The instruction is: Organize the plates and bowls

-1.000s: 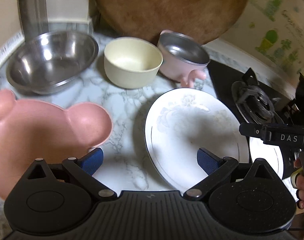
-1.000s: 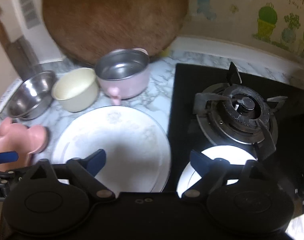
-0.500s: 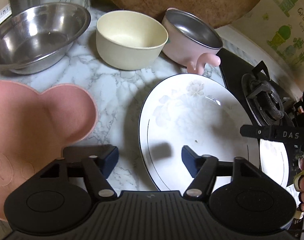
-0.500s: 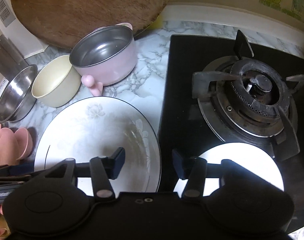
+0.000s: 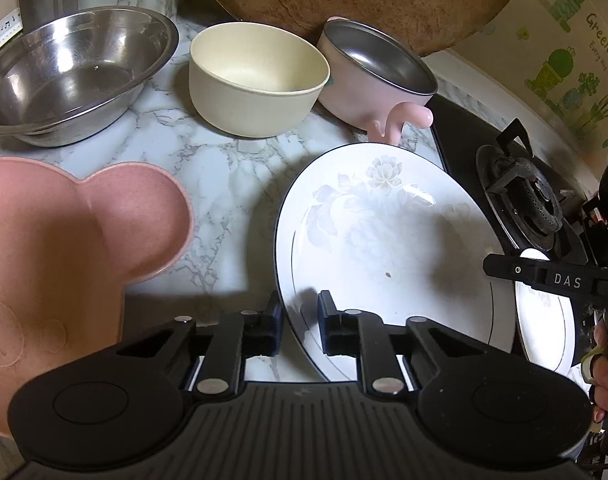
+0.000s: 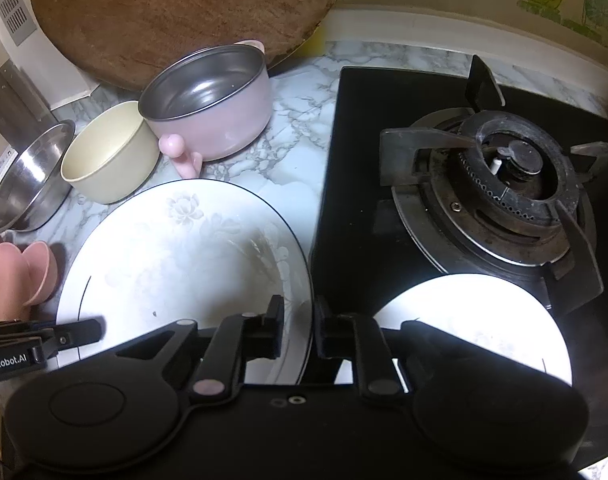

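Note:
A large white floral plate (image 5: 384,240) lies on the marble counter; it also shows in the right wrist view (image 6: 184,260). My left gripper (image 5: 300,324) is shut on its near left rim. My right gripper (image 6: 298,332) is shut on its right rim. A smaller white plate (image 6: 484,320) lies on the black hob beside it. A pink mouse-shaped plate (image 5: 64,248) lies to the left. Behind stand a steel bowl (image 5: 72,72), a cream bowl (image 5: 256,76) and a pink steel-lined bowl (image 5: 376,76) with a handle.
A round wooden board (image 6: 176,12) leans on the back wall. A gas burner (image 6: 504,176) sits on the black hob (image 6: 364,160) at the right. The marble counter (image 5: 208,160) shows between the dishes.
Both grippers have closed from wide open onto opposite rims of the large plate, having moved in closer to it.

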Demonstrator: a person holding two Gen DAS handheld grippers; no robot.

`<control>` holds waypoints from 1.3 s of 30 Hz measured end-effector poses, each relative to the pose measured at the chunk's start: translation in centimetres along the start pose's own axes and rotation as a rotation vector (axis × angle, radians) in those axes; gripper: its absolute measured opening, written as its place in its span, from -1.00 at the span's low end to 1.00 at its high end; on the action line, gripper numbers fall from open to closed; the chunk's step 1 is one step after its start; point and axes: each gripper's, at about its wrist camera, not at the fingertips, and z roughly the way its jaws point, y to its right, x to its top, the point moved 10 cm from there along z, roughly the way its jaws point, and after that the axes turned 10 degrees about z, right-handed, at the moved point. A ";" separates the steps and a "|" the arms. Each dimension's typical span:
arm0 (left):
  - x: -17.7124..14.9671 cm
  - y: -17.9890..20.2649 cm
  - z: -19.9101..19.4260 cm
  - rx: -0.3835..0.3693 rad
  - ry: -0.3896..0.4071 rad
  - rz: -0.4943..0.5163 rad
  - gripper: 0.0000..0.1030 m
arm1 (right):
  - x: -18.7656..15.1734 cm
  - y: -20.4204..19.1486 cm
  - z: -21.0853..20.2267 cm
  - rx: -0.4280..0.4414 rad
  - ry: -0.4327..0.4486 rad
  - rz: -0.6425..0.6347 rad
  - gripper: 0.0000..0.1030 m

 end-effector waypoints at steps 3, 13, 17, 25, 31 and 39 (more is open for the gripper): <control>-0.5 -0.2 -0.4 0.015 -0.002 0.013 -0.68 | -0.4 -0.1 -0.3 -0.008 0.006 -0.013 -0.76; -4.1 -0.6 -3.3 0.034 -0.036 0.052 -0.68 | -4.7 -1.0 -2.4 -0.005 -0.002 -0.056 -0.77; -5.2 -0.7 -4.4 0.042 -0.037 0.074 -0.68 | -6.6 -1.2 -3.4 0.008 -0.011 -0.044 -0.77; -6.7 -1.2 -5.1 0.035 -0.041 0.082 -0.68 | -9.1 -1.7 -4.5 0.003 0.008 -0.044 -0.77; -6.9 -1.3 -5.0 0.016 -0.041 0.076 -0.68 | -9.3 -1.6 -4.6 0.000 0.018 -0.021 -0.77; -6.7 -1.5 -5.6 0.051 -0.016 0.109 -0.67 | -9.1 -1.1 -4.9 -0.019 0.036 0.013 -0.75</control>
